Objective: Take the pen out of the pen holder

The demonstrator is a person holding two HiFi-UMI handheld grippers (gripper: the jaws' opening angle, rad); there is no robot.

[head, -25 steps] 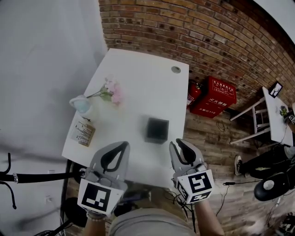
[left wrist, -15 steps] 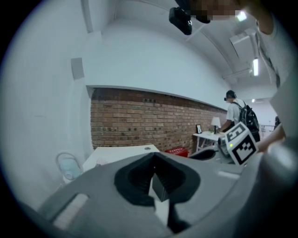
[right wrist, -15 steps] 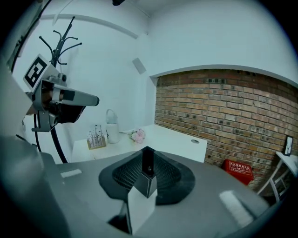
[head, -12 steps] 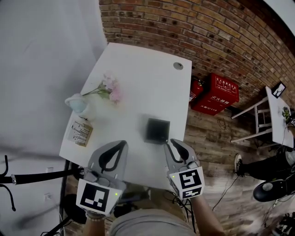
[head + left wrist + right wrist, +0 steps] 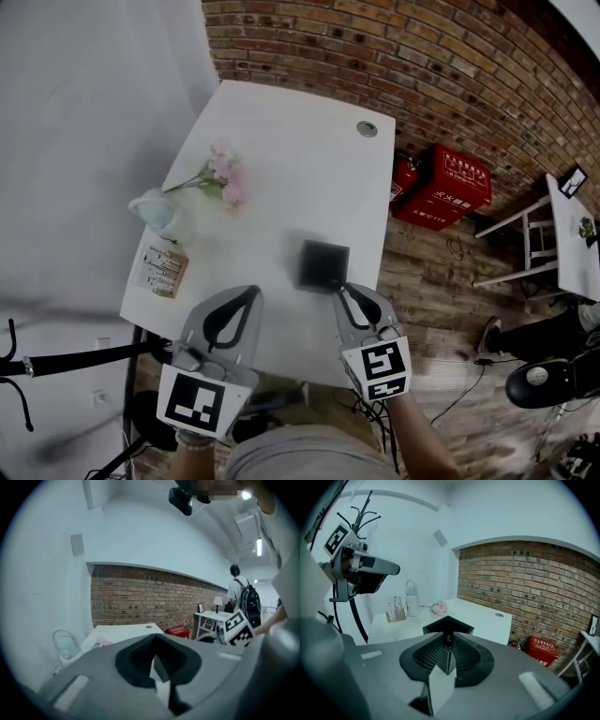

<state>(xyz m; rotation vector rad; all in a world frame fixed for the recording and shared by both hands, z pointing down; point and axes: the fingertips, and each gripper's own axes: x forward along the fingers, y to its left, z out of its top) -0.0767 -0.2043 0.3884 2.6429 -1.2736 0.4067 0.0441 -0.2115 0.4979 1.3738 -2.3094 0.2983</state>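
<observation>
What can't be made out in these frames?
- The pen: none shows. In the head view the pen holder is blurred and dark inside. It is also dark in the right gripper view, where the right gripper covers its near corner.
- Left gripper view: the left gripper hides most of the holder.
- Card stand print: too small.

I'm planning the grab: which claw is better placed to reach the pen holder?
Right. The right claw sits just short of the pen holder's near edge, aimed at it. The left claw is farther off, to its side. Both are shut, so it must open first.
</observation>
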